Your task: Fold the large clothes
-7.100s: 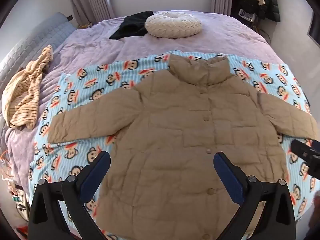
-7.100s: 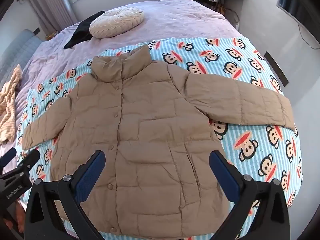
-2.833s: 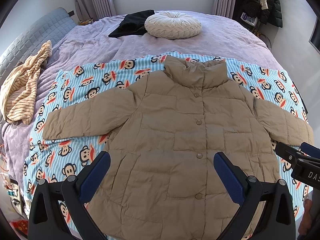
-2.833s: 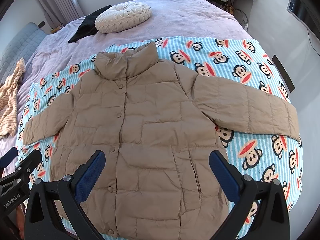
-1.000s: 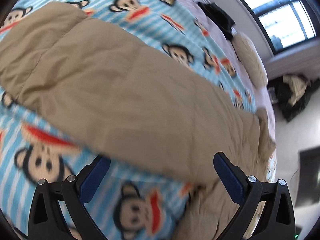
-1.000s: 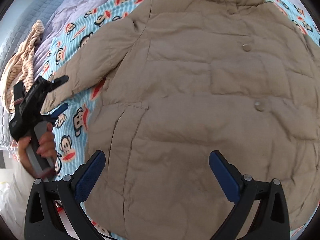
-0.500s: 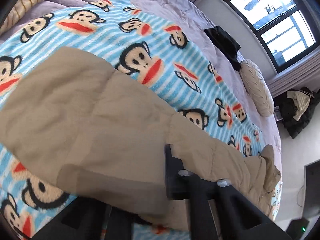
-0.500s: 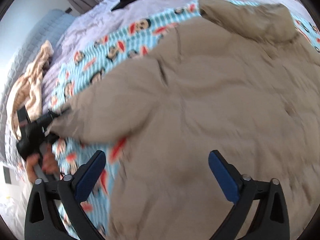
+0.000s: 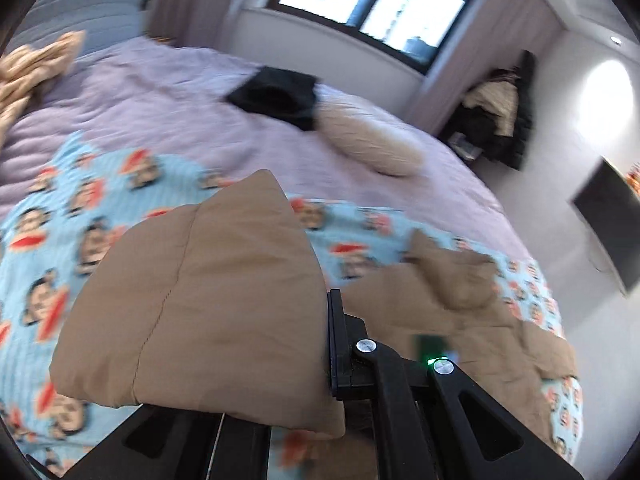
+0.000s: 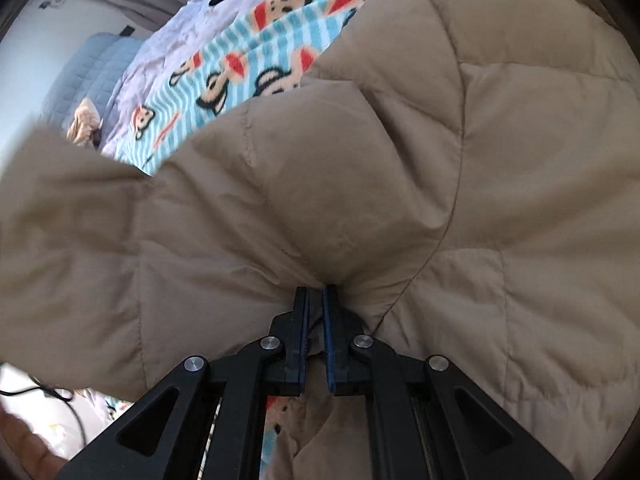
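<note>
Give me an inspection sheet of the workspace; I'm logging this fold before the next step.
Surface: bed with lilac cover; monkey-print blanket spread on it.
Job's things: tan jacket on the blanket; its sleeve lifted.
Clutter: black garment, round cushion, striped cloth on the bed.
Grippers: left gripper shut on the sleeve; right gripper shut on a pinch of jacket.
Cables: thin dark cord at the lower left of the right wrist view.
Surroundings: window, curtains, clothes pile by the wall, dark wall screen.
</note>
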`<state>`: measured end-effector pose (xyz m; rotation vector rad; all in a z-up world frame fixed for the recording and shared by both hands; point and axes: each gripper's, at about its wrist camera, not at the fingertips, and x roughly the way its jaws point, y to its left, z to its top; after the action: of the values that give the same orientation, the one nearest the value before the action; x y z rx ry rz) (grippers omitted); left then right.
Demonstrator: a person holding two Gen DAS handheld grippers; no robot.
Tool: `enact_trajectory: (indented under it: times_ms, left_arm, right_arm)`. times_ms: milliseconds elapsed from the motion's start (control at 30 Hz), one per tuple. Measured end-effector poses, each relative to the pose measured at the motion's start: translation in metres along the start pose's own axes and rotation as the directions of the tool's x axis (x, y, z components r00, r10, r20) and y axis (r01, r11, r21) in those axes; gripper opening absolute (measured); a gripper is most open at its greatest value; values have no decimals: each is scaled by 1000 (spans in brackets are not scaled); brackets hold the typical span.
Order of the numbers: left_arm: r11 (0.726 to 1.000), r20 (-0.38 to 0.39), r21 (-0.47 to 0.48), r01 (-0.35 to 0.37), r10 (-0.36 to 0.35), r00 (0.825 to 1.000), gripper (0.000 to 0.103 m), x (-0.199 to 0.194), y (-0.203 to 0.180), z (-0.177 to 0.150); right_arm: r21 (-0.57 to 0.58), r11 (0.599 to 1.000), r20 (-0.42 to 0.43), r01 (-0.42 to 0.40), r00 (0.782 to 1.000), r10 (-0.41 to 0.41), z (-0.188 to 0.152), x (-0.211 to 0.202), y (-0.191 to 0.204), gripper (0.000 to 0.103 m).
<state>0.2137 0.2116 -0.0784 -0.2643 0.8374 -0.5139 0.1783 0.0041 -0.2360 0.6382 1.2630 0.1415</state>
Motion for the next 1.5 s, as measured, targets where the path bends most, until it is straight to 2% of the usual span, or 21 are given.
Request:
enact_trajectory:
  times_ms: [167, 233, 300, 433, 533, 600, 633, 667, 767, 867, 900, 967, 1000, 1033, 1100, 1200, 1300, 1367, 1433, 1467, 1500]
  left_arm:
    - [990, -46, 65, 125, -122, 991, 7, 34, -86, 0]
    - [984, -91, 86, 158, -151, 984, 7, 55, -116, -8]
    - [978, -153, 116, 171, -153, 976, 7, 81, -150, -22]
    - [961, -226, 263, 90, -29, 974, 7, 138, -209, -70]
    - [934, -251, 358, -1, 98, 963, 9, 165, -223, -112]
    - [918, -257, 395, -13, 125, 958, 44, 168, -224, -128]
    - [913, -252, 407, -19, 132, 959, 79, 163, -224, -134]
    - [908, -230, 419, -33, 141, 963, 88, 156, -224, -137]
    - [895, -220, 445, -35, 147, 964, 88, 133, -222, -134]
    - [915, -183, 401, -47, 130, 974, 88, 98, -203, -118]
    - [924, -163, 377, -63, 133, 978, 88, 85, -193, -111]
    - [938, -118, 319, -134, 179, 977, 88, 66, -164, -94]
    - [944, -113, 284, -166, 205, 972, 88, 62, -148, -86]
    - [954, -122, 220, -205, 236, 964, 88, 62, -122, -77]
    - [970, -188, 83, -230, 242, 952, 88, 72, -74, -64]
    - [977, -289, -138, -160, 115, 950, 88, 97, -19, -54]
    - [941, -328, -332, -62, -54, 943, 88, 126, 17, -50]
    - [917, -335, -397, -37, -107, 936, 87, 144, 25, -48]
    - [927, -329, -372, -38, -93, 940, 52, 150, 15, -48]
    - [936, -334, -350, -31, -94, 938, 31, 152, 10, -46]
    - [948, -338, -315, -47, -66, 939, 31, 151, 3, -44]
  right_arm:
    - [34, 995, -13, -99, 995, 99, -3, -43, -25, 7]
    - [56, 994, 26, -95, 995, 93, -11, -74, -48, 8]
    - [74, 997, 89, -32, 996, 25, -21, -116, -82, 8]
    - [146, 984, 163, 105, 978, -129, -40, -180, -150, 8]
    - [208, 967, 157, 150, 970, -184, -50, -200, -189, 8]
    - [236, 959, 153, 154, 969, -193, -53, -206, -202, 8]
    - [243, 959, 156, 148, 969, -189, -55, -208, -207, 8]
    - [243, 959, 158, 146, 970, -187, -55, -210, -208, 8]
    - [228, 962, 155, 147, 970, -185, -56, -207, -204, 8]
    - [173, 969, 158, 178, 966, -206, -50, -212, -194, 9]
    - [143, 972, 162, 187, 964, -209, -49, -213, -188, 13]
    - [62, 977, 184, 205, 960, -213, -46, -218, -167, 39]
    - [-4, 974, 208, 225, 953, -219, -45, -218, -148, 67]
    - [-59, 969, 232, 238, 948, -219, -44, -218, -133, 79]
    - [-227, 929, 286, 292, 932, -223, -45, -211, -88, 79]
    - [-446, 788, 347, 425, 893, -285, -49, -178, -29, 79]
    - [-566, 616, 417, 548, 834, -360, -49, -134, 9, 79]
    - [-578, 540, 470, 612, 790, -393, -42, -106, 22, 79]
    - [-553, 504, 514, 664, 748, -421, -34, -95, 25, 76]
    - [-531, 510, 529, 677, 735, -424, -30, -96, 24, 66]
    - [-497, 545, 535, 675, 733, -420, -24, -103, 20, 13]
